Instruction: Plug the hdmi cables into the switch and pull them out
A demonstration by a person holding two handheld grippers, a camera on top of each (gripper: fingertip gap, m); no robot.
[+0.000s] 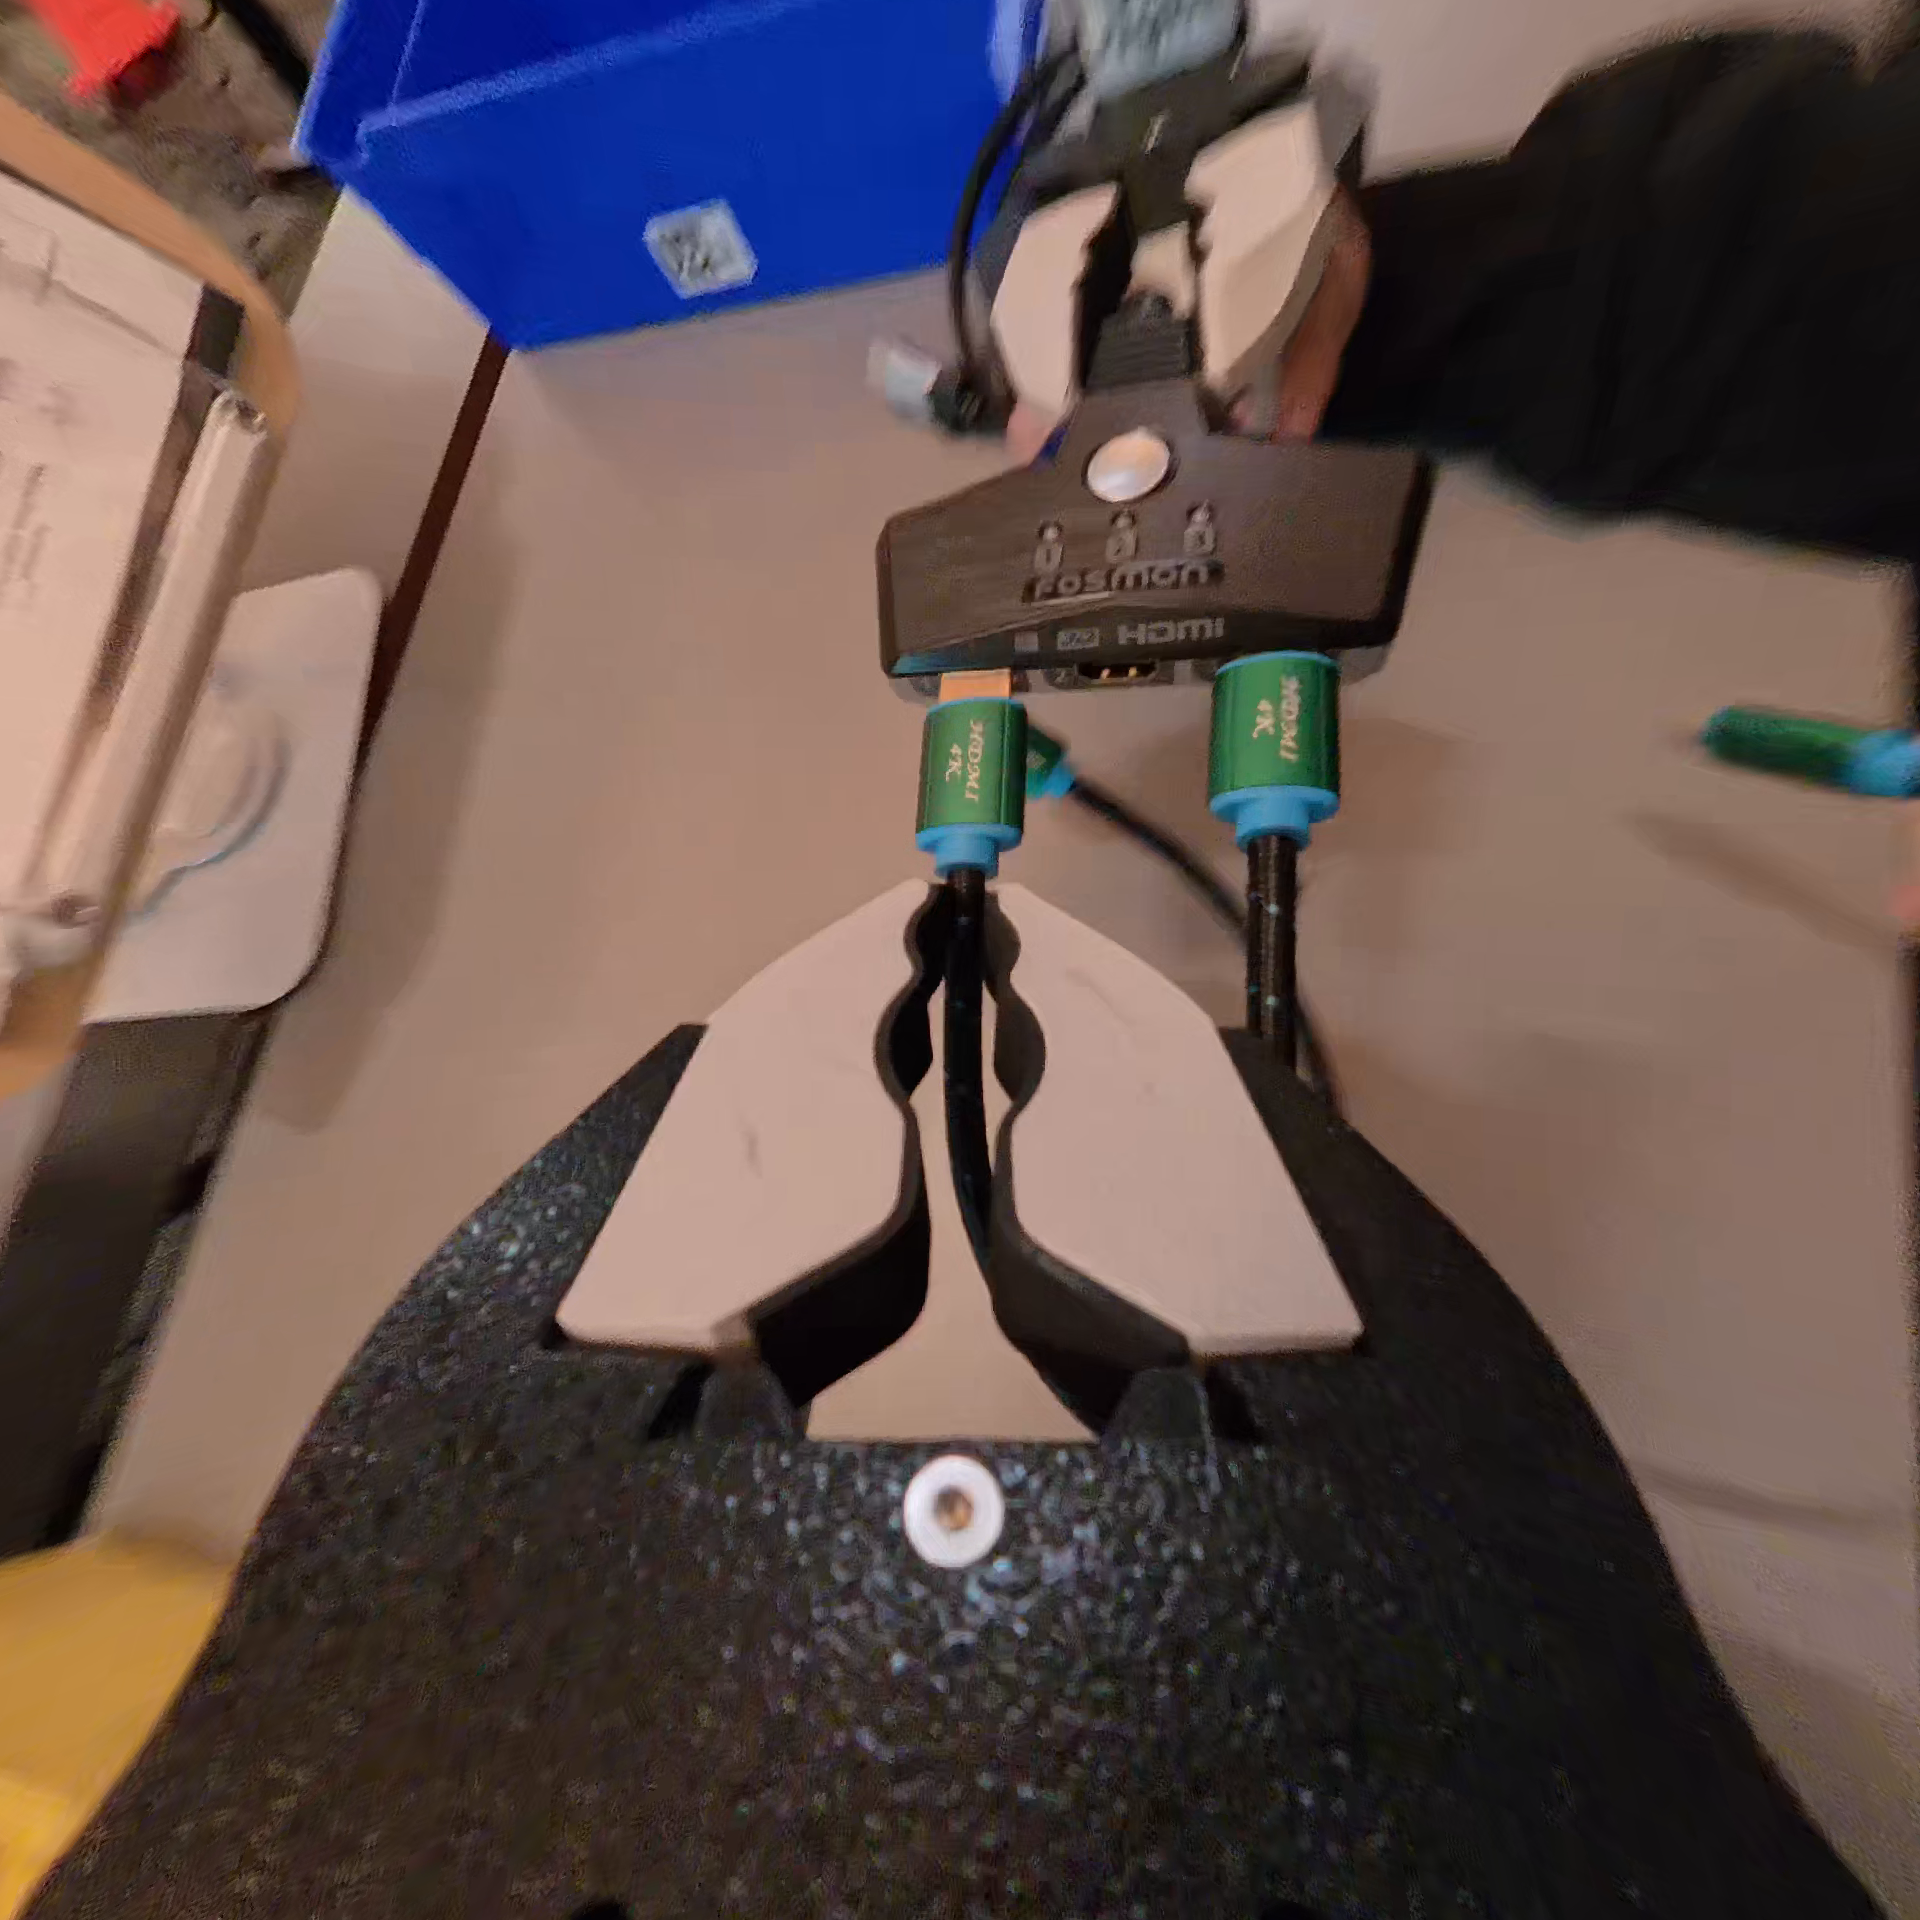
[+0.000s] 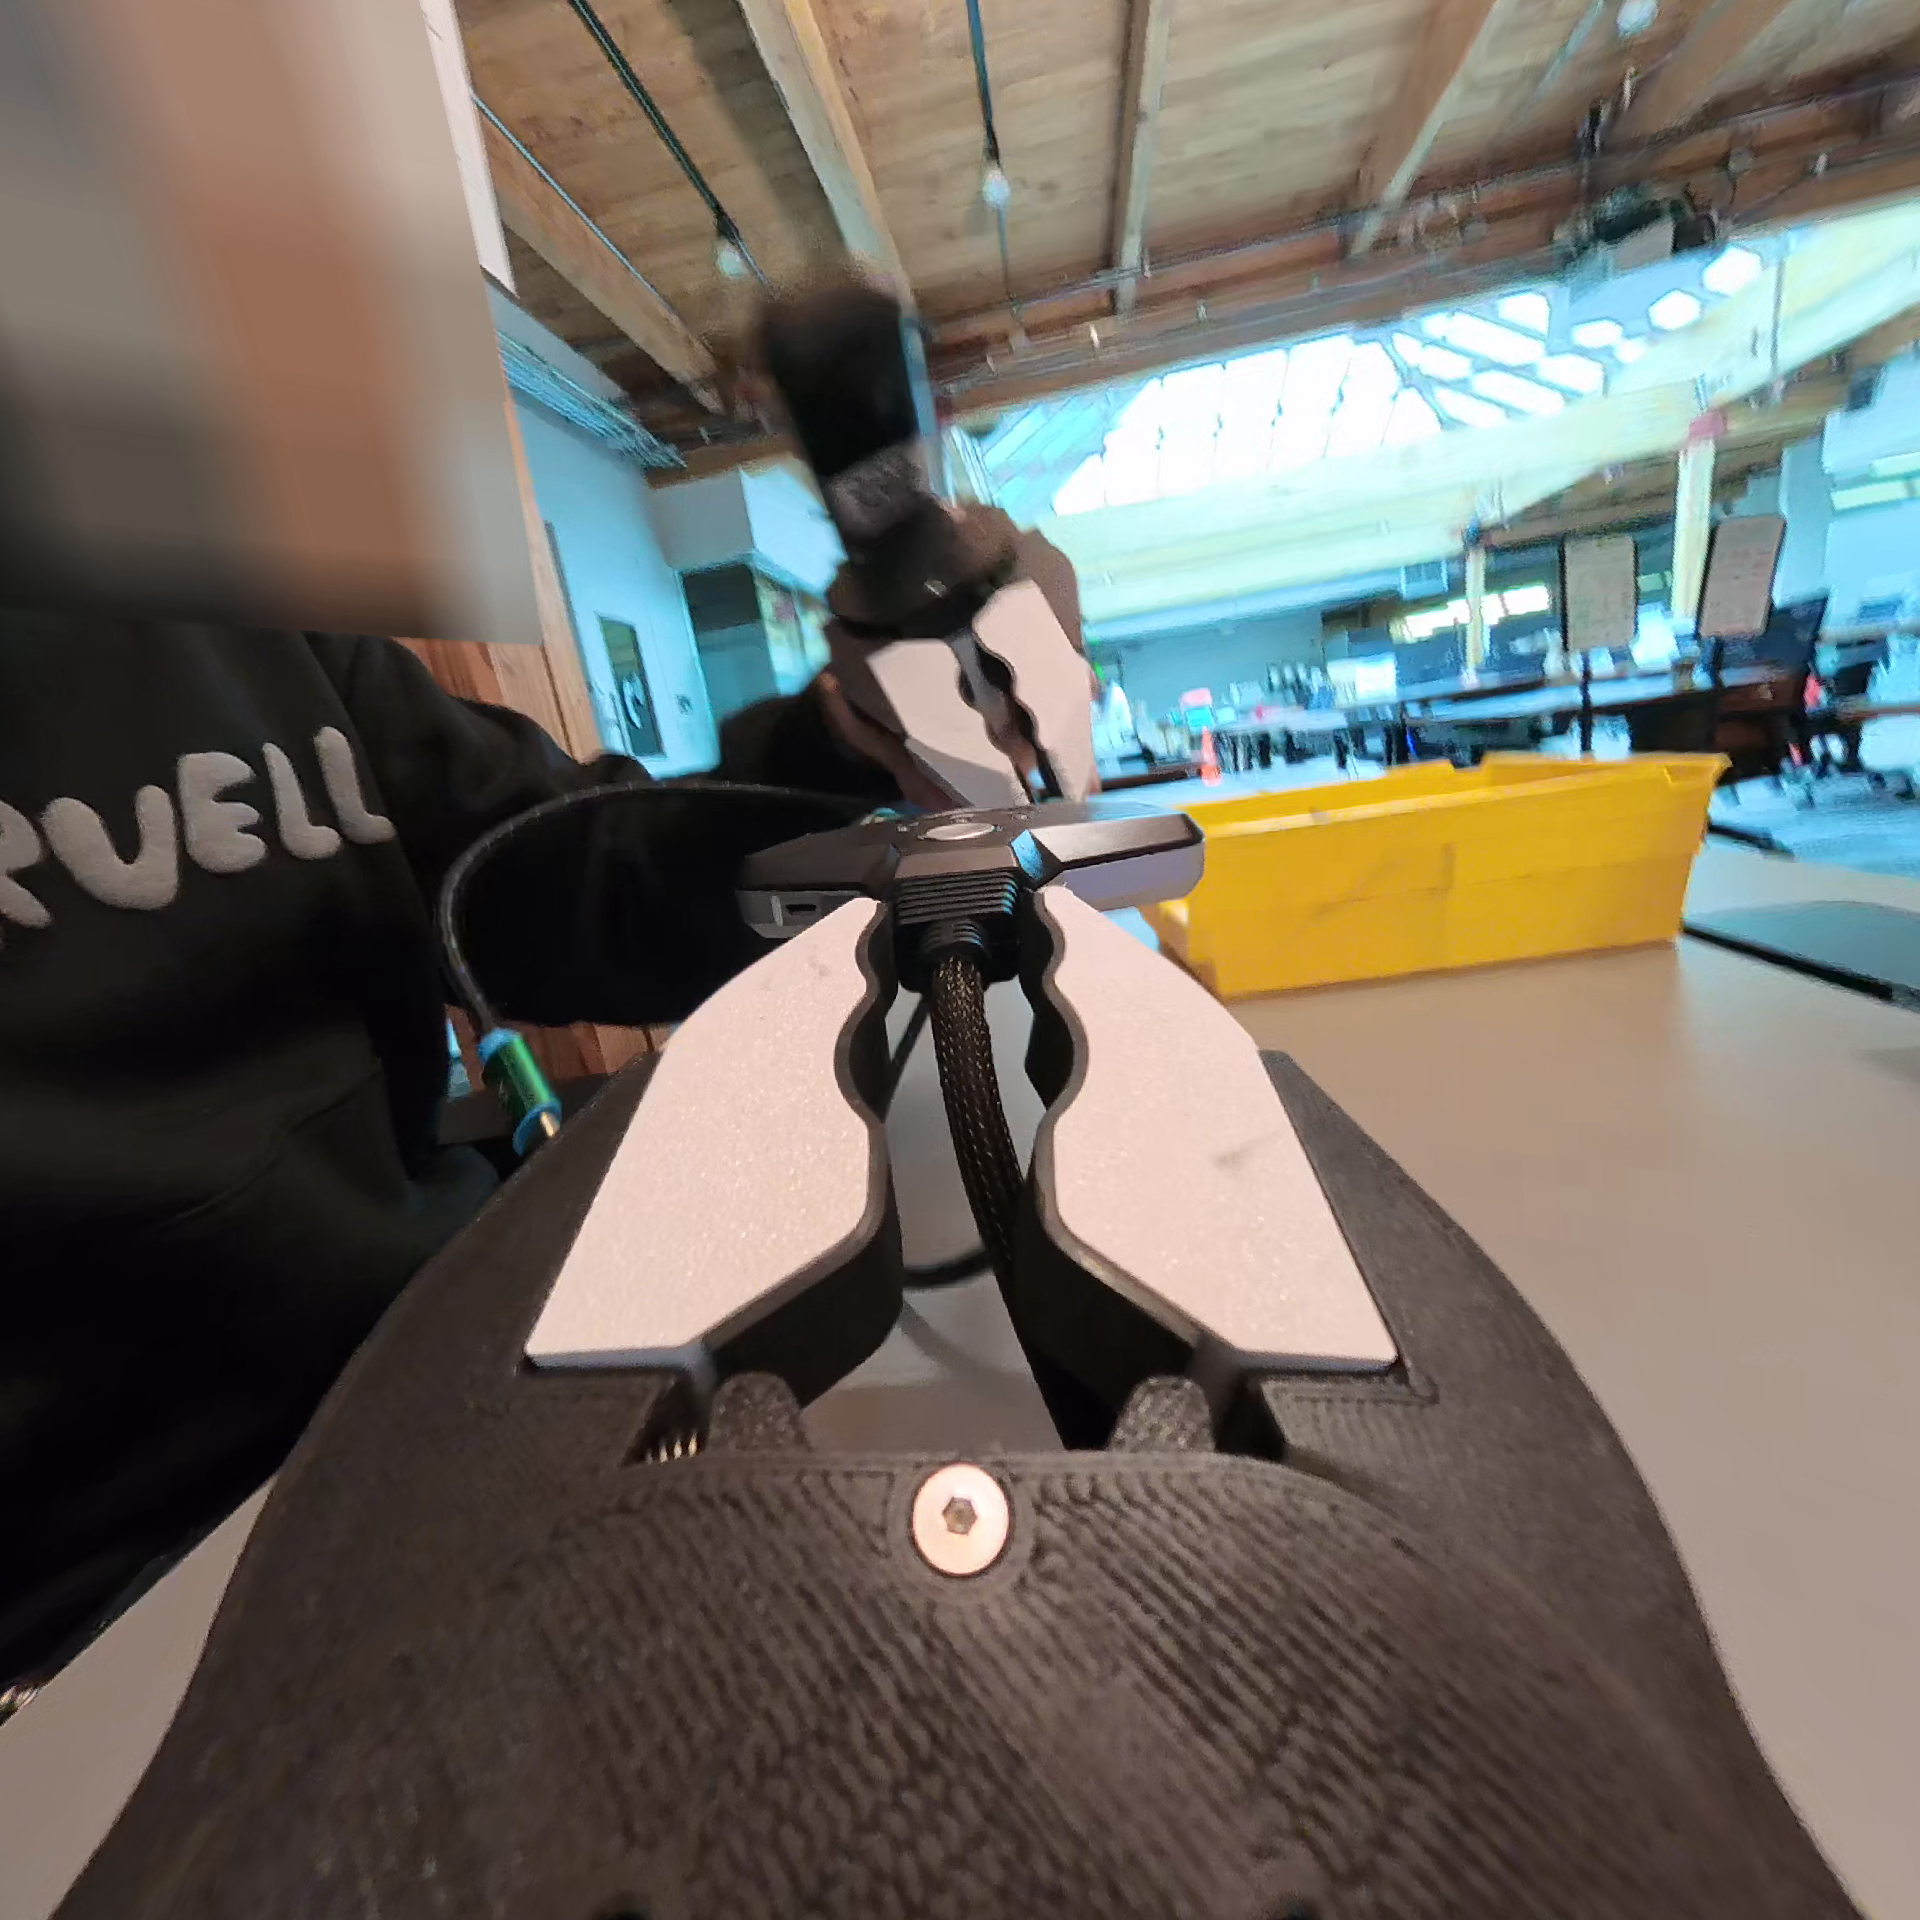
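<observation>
The black HDMI switch [image 1: 1148, 551] is held above the table. My left gripper [image 1: 961, 894] is shut on the braided cable just behind a green HDMI plug [image 1: 968, 774]; the plug's gold tip sits partly in the switch's left port. A second green plug [image 1: 1273, 743] sits fully in the right port; the middle port is empty. My right gripper [image 2: 956, 914] is shut on the switch's ribbed rear cable collar [image 2: 951, 902]; it also shows from the left wrist view [image 1: 1143, 312]. A third green plug [image 1: 1808, 750] lies at the right.
A blue bin [image 1: 665, 156] stands behind the switch. A yellow bin [image 2: 1444, 868] sits on the grey table [image 2: 1558, 1195] at the right. A person's black sleeve [image 1: 1662, 291] reaches in from the right. White equipment and a pad [image 1: 239, 790] lie at the left.
</observation>
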